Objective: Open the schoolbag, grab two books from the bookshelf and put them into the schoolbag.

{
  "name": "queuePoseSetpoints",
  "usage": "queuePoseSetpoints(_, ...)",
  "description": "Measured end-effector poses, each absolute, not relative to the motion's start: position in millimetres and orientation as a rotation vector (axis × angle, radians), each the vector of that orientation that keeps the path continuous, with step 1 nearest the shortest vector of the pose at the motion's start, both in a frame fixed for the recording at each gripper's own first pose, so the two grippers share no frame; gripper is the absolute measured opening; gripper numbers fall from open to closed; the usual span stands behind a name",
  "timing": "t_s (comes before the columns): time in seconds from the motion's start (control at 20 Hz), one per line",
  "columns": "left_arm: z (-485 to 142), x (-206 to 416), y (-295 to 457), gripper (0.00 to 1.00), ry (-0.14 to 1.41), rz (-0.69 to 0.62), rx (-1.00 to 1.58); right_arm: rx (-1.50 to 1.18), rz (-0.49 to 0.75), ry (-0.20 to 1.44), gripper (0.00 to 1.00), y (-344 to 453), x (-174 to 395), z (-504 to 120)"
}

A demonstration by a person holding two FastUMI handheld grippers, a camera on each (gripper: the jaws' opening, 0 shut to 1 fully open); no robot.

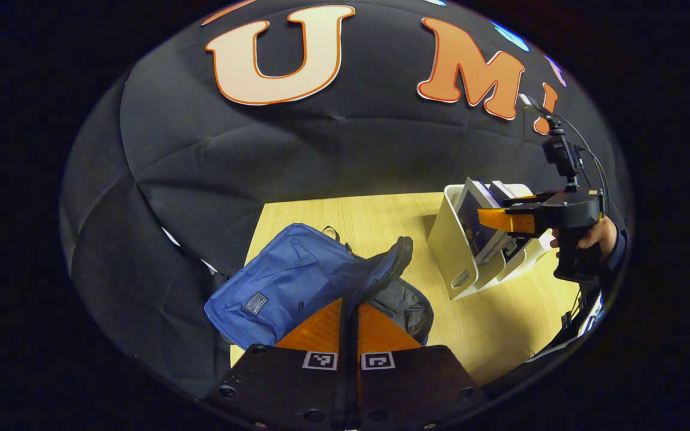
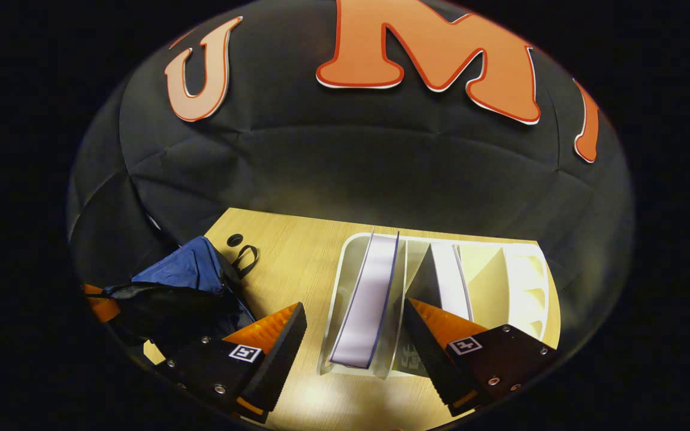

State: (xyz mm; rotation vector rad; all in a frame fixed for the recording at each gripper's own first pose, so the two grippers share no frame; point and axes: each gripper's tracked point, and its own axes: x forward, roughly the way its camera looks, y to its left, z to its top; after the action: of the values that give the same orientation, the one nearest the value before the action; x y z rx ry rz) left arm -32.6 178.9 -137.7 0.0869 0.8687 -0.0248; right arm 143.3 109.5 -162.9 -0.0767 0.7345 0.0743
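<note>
The blue schoolbag (image 1: 279, 287) lies on the wooden table (image 1: 351, 218). Its zipped flap (image 1: 390, 260) is lifted, showing grey lining (image 1: 408, 305). My left gripper (image 1: 350, 305) is shut on the flap's edge. The white bookshelf (image 1: 450, 251) stands to the right with a book (image 1: 477, 224) leaning in it. A hand (image 1: 596, 236) holds my right gripper (image 1: 498, 218) at that book. In the right gripper view my right gripper (image 2: 354, 341) is open, its fingers straddling an upright book (image 2: 369, 293) in the bookshelf (image 2: 530, 281). A second book (image 2: 450, 281) stands one slot over. The schoolbag (image 2: 186, 275) is at the left.
The black cloth wall closes the back and the left of the table. The table's left edge runs close to the bag. A small round hole (image 2: 235, 239) sits in the tabletop (image 2: 297, 257) near the bag's strap loop (image 2: 248, 258). Bare wood lies between bag and bookshelf.
</note>
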Motion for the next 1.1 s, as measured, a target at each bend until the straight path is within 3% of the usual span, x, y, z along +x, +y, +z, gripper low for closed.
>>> queuePoseSetpoints(0.3, -128, -24, 189, 0.00, 0.854, -0.045, 0.080, -0.111, 0.006, 0.844, 0.90, 103, 161, -189)
queuePoseSetpoints(0.4, -129, -21, 189, 0.00, 0.853, -0.056, 0.087, -0.115, -0.017, 0.876, 0.83, 101, 165, -199)
queuePoseSetpoints(0.45, -130, -22, 190, 0.00, 0.853, -0.060, 0.085, -0.114, -0.026, 0.898, 0.69, 99, 166, -205)
queuePoseSetpoints(0.5, -130, -21, 189, 0.00, 0.853, -0.063, 0.085, -0.115, -0.043, 0.927, 0.76, 96, 166, -209)
queuePoseSetpoints(0.6, -131, -21, 190, 0.00, 0.855, -0.068, 0.080, -0.095, -0.051, 0.966, 0.66, 95, 169, -219)
queuePoseSetpoints(0.75, -131, -21, 191, 0.00, 0.858, -0.076, 0.074, -0.055, -0.077, 1.024, 0.45, 92, 165, -222)
queuePoseSetpoints(0.95, -132, -20, 192, 0.00, 0.854, -0.081, 0.062, -0.012, -0.051, 1.064, 0.40, 93, 157, -223)
queuePoseSetpoints(1.0, -132, -19, 191, 0.01, 0.855, -0.087, 0.060, -0.005, -0.046, 1.060, 0.31, 93, 155, -222)
queuePoseSetpoints(1.05, -132, -21, 191, 0.00, 0.855, -0.088, 0.064, 0.004, -0.041, 1.049, 0.39, 93, 152, -217)
queuePoseSetpoints(1.1, -132, -21, 190, 0.00, 0.857, -0.096, 0.064, 0.018, -0.038, 1.034, 0.31, 93, 150, -211)
